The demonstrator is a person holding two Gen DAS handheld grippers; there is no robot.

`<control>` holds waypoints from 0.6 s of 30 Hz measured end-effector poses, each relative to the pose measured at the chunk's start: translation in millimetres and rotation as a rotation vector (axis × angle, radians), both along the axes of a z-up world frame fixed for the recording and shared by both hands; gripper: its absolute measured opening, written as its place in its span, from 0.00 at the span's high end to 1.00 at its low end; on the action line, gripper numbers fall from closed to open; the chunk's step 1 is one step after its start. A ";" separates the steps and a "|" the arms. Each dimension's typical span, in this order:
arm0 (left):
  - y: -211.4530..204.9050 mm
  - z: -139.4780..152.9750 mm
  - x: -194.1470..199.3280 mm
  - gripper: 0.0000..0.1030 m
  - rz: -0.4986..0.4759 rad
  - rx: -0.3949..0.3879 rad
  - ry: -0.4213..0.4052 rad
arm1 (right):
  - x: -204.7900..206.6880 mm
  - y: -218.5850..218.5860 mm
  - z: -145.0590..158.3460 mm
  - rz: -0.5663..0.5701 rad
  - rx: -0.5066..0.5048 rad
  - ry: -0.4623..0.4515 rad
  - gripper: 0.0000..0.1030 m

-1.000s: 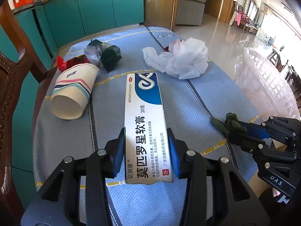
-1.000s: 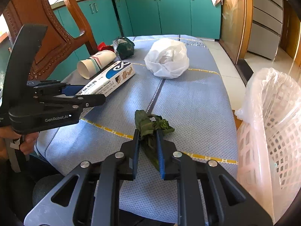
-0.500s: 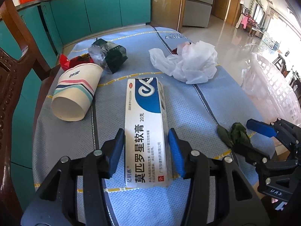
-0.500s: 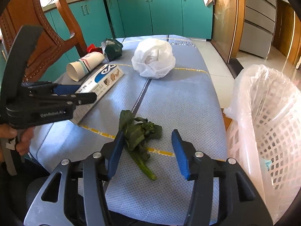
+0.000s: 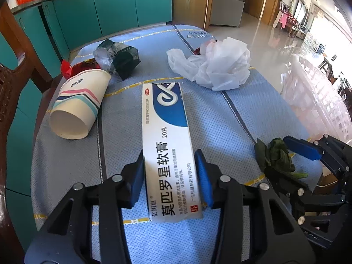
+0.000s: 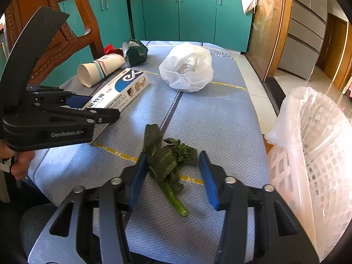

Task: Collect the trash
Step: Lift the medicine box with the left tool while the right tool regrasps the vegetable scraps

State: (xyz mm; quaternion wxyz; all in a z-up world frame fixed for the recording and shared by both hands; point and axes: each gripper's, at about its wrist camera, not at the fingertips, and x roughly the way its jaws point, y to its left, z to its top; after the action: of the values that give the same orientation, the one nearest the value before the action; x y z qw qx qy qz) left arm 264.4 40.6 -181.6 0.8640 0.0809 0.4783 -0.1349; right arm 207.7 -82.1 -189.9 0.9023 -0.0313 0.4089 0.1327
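1. While the left gripper (image 5: 170,177) straddles the near end of the long white-and-blue cardboard ointment box (image 5: 168,145), its blue pads sit against or just beside the box's sides — whether they press it I cannot tell.
2. The right gripper (image 6: 173,177) is spread wide around a wilted dark-green leafy vegetable scrap (image 6: 166,165) lying on the blue dotted tablecloth (image 6: 220,118); the left pad touches the leaves, the right pad stands apart.
3. Far left, a striped paper cup (image 5: 78,105) lies on its side, mouth toward the near edge.
4. Beyond it sit a red wrapper (image 5: 68,69) and a dark green crumpled package (image 5: 118,58).
5. A crumpled white plastic bag (image 6: 187,68) rests far along the cloth.
6. At right, beside the table, stands a white lattice basket with a clear liner (image 6: 314,154).
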 end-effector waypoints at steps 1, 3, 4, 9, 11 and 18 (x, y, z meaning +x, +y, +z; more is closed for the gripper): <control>-0.9 0.3 -0.7 0.58 -0.002 0.005 -0.004 | 0.0 0.8 0.2 0.005 0.007 0.002 0.67; -1.8 0.8 -2.3 0.58 -0.007 0.012 -0.010 | -0.4 2.9 0.6 0.013 0.015 0.006 0.72; -2.2 1.2 -3.2 0.58 -0.010 0.011 -0.010 | -0.6 3.7 0.7 0.014 0.020 0.006 0.76; -3.3 8.0 -10.5 0.59 -0.009 0.008 -0.043 | -3.6 3.0 4.1 0.021 0.053 0.007 0.84; -1.9 12.8 -13.6 0.59 0.003 0.002 -0.066 | -6.1 3.3 8.8 0.024 0.056 -0.005 0.85; 3.7 28.9 -23.9 0.59 0.050 0.003 -0.162 | -20.2 -7.7 41.2 0.001 0.073 -0.089 0.85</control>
State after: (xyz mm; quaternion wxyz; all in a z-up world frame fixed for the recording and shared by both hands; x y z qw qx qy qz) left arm 240.6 44.3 -152.7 0.9027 0.0811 0.4091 -0.1058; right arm 187.5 -89.8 -148.8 0.9200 -0.0045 0.3635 0.1464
